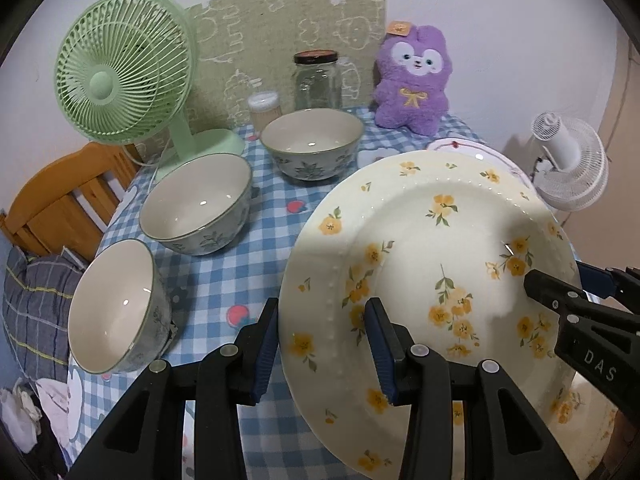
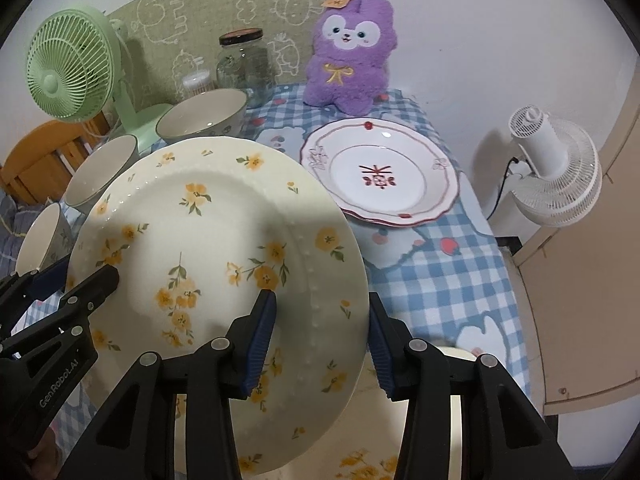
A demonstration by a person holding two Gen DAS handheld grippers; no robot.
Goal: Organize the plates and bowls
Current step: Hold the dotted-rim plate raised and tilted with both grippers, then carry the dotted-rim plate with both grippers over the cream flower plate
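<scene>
Nearest, the left gripper (image 1: 326, 344) and right gripper (image 2: 322, 338) each pinch an opposite rim of the yellow-flowered plate (image 1: 420, 256), held tilted above the checked table (image 1: 256, 240). Another flowered plate (image 2: 360, 460) lies beneath. Farther right rests the red-trimmed plate (image 2: 380, 176), seemingly on another; three bowls (image 1: 196, 204) stand empty left.

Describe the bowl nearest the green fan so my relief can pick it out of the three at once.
Find the green fan at the back left of the checked tablecloth. Three cream-lined bowls with grey leaf patterns run in a line forward from it; yours is the middle bowl, sitting right at the fan's base. Unlike the front bowl, which is tipped on its side, it stands upright, and it lies left of the back bowl.
</scene>
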